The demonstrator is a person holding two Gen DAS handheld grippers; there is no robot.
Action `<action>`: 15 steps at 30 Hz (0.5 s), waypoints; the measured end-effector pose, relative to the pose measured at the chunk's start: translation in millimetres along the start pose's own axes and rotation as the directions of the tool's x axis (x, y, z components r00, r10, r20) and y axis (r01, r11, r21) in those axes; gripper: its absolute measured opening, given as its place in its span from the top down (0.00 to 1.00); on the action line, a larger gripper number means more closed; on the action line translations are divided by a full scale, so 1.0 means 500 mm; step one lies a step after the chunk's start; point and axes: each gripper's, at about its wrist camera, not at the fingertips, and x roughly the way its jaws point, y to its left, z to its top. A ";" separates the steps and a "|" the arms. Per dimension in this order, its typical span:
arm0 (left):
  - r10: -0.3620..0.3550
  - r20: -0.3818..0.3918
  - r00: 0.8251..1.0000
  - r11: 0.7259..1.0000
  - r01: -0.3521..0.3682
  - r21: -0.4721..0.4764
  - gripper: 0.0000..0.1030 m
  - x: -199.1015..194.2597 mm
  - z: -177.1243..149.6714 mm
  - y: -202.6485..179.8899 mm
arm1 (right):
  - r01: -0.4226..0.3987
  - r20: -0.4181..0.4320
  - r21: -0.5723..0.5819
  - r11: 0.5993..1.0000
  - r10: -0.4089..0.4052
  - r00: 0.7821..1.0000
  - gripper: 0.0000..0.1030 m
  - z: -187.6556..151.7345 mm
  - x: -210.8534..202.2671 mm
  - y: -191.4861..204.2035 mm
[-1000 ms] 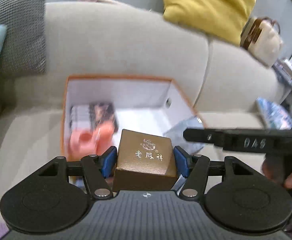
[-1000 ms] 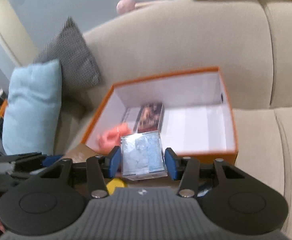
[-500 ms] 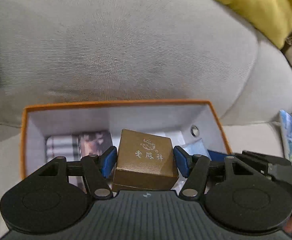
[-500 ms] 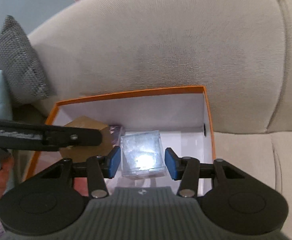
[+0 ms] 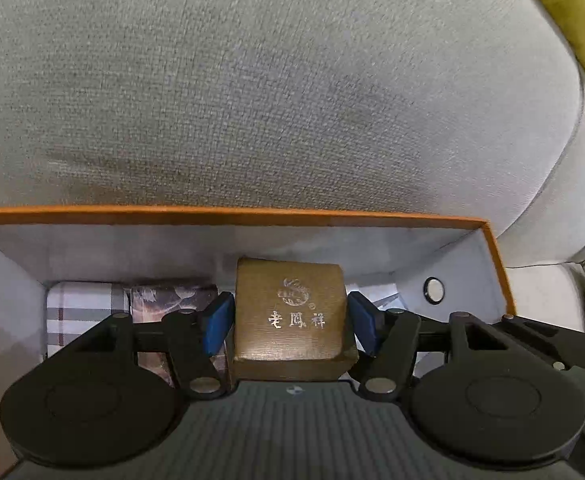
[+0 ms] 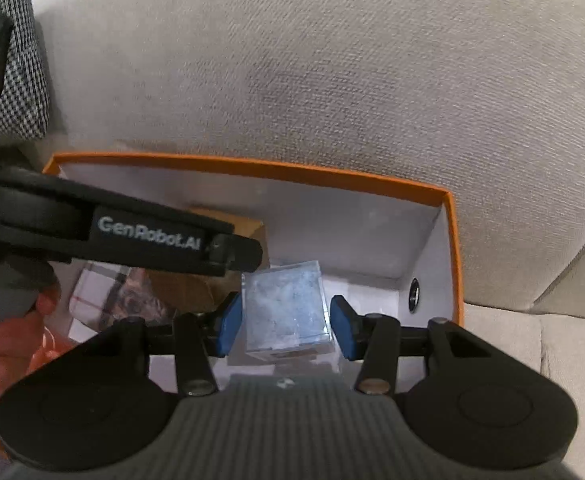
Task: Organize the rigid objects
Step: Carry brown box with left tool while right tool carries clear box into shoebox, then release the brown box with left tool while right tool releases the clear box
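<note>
Clearly, both grippers had been brought inside the orange storage box (image 5: 252,216) so that their loads could be set down side by side rather than dropped. The left gripper (image 5: 290,320) was clamped on the gold gift box (image 5: 292,312), its blue pads pressing the two side faces and the lettered lid turned toward the camera; that square grip probably kept the box level for a flat landing. Just left of its fingers lay a plaid box (image 5: 84,312) and a dark patterned box (image 5: 168,300), already on the floor of the storage box, so the free space lay ahead and to the right. The right gripper (image 6: 284,324) was clamped on the clear cube (image 6: 284,308), held low over the bare white floor ahead of it, near the wall with the round eyelet (image 6: 414,294). To its left the other tool crossed the view, gripped by a hand (image 6: 8,340). Behind everything rose the beige sofa back (image 6: 372,80), against which the storage box seemed to rest.
</note>
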 end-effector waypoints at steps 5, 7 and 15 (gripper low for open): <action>0.014 -0.027 1.000 1.000 -0.014 -0.028 0.31 0.019 -0.006 0.007 | 0.003 -0.030 -0.019 1.000 -0.003 1.000 0.52 0.011 0.033 0.005; 0.020 -0.027 0.999 1.000 -0.020 -0.020 0.31 0.021 -0.011 0.004 | 0.005 -0.045 -0.043 0.999 -0.007 0.999 0.52 0.011 0.042 0.011; -0.018 -0.039 0.999 1.000 0.017 -0.005 0.28 0.009 -0.024 0.012 | -0.054 -0.109 -0.170 0.984 0.036 0.993 0.49 0.016 0.054 0.027</action>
